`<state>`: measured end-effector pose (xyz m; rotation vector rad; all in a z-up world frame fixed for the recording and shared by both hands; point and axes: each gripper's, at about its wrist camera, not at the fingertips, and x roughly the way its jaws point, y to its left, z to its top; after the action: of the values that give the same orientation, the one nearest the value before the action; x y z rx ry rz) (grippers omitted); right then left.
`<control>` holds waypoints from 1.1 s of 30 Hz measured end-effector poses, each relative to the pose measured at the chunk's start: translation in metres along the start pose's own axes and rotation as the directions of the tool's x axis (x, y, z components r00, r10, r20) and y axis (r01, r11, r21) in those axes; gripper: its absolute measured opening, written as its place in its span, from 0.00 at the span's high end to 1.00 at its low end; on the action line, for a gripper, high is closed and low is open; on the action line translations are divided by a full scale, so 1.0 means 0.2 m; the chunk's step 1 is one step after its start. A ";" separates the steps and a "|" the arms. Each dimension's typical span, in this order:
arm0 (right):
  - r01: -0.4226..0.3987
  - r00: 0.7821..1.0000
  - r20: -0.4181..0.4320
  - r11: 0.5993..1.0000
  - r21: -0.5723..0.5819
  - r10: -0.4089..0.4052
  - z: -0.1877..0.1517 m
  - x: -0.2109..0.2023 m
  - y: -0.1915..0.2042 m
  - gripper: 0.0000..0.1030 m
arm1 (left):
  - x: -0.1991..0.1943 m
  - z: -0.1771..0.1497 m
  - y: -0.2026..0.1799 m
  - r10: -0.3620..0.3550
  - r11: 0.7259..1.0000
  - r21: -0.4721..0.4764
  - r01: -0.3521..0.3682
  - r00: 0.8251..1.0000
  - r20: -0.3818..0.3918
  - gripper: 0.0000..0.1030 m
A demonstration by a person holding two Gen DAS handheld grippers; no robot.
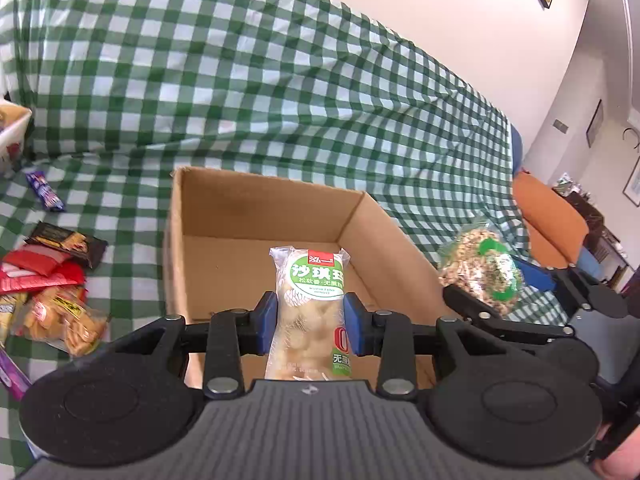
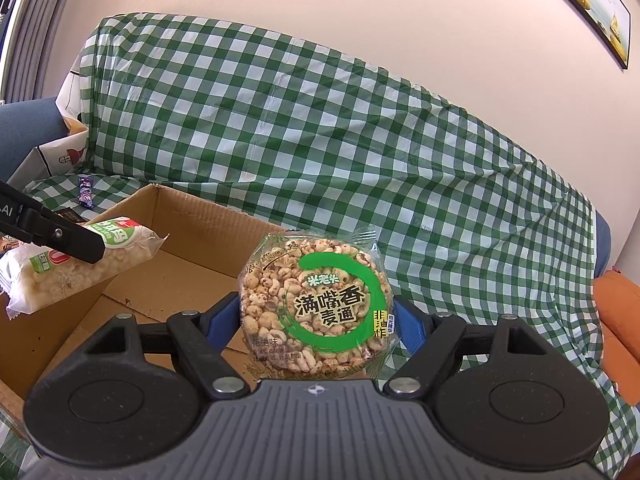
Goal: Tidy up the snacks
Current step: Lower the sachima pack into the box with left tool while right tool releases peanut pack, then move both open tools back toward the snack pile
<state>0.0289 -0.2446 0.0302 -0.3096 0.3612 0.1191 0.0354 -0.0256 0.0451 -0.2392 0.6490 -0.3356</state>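
Green-and-white checked cloth [image 1: 280, 92] spread over a sofa, seat and backrest both covered. Behind it a pale wall [image 2: 320, 8] with a framed picture [image 2: 592, 4] hanging high on the right. Orange cushion [image 1: 548, 220] at the far right end of the sofa.

On the seat, an open cardboard box [image 1: 256, 216], nothing resting on its floor. Left of the box, a heap of loose snack packets [image 1: 48, 292] lying on the cloth, and a small purple wrapper [image 1: 44, 192] a little apart, farther back.

Left gripper [image 1: 310, 320] held over the box, blue fingers [image 1: 267, 322] closed on a long pale snack bar [image 1: 312, 300] in clear wrap. Long axis of the bar running forward along the fingers, green label end pointing away toward the far wall of the box, slightly tilted down.

Right gripper [image 2: 316, 320] just right of the box, fingers [image 2: 406, 326] wide apart yet pressed on both edges of a round puffed-grain cake [image 2: 316, 304] in clear wrap. Cake upright on its edge, flat printed face turned to the camera, text reading level.
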 end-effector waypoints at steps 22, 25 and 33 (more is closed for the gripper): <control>-0.012 0.999 0.031 1.000 0.009 0.012 0.09 -0.01 0.15 0.31 | -0.15 0.05 0.22 0.043 0.997 -0.057 -0.042 0.999 0.019 0.77; -0.035 0.999 0.037 0.999 0.013 0.035 0.13 -0.01 0.24 0.37 | -0.21 0.06 0.33 0.063 0.992 -0.115 -0.060 0.998 0.025 0.77; -0.115 0.992 0.051 0.993 -0.021 0.116 0.22 -0.03 0.53 0.52 | -0.32 0.00 0.70 0.149 0.952 -0.273 -0.142 0.989 0.006 0.77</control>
<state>0.0203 -0.1303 0.0427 -0.3025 0.3261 0.2434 0.0201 0.1273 0.0365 -0.4555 0.6825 -0.1000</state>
